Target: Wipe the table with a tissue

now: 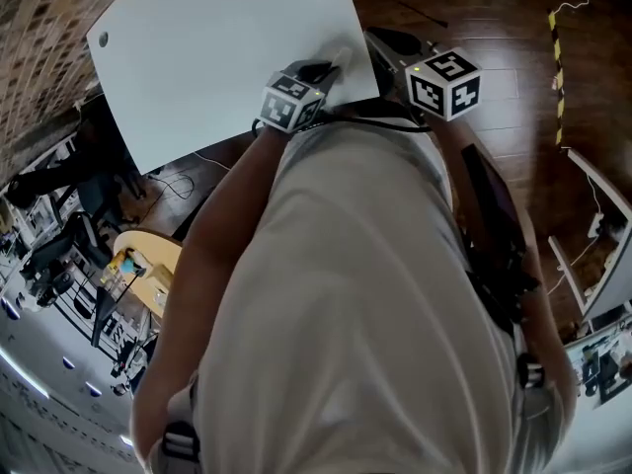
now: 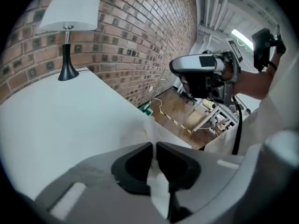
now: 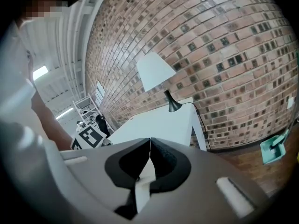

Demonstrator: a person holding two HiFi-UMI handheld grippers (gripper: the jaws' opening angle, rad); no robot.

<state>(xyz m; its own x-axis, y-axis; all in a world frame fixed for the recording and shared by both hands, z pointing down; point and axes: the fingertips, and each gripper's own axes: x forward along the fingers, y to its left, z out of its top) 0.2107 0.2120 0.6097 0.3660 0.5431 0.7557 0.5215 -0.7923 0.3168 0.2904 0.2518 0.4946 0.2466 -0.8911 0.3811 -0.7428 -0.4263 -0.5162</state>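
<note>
Left gripper: tilted down onto the white table near the table's right edge, jaws pinched on the tissue. The tissue runs up between the black pads and pokes out past the tips onto the tabletop. In the head view the left forearm reaches forward from under the person's torso. Right gripper: held just beside the left one but off the table edge, over the wooden floor, pointing nearly level toward the lamp and the brick wall. Its jaw tips are pressed together — a pale sliver shows behind them, and what it is cannot be told. Hard to read: the torso fills most of the head view and covers the table's near edge. White tissue on white table leaves its outline faint. The lamp shade is cut off at the top of the left gripper view.
</note>
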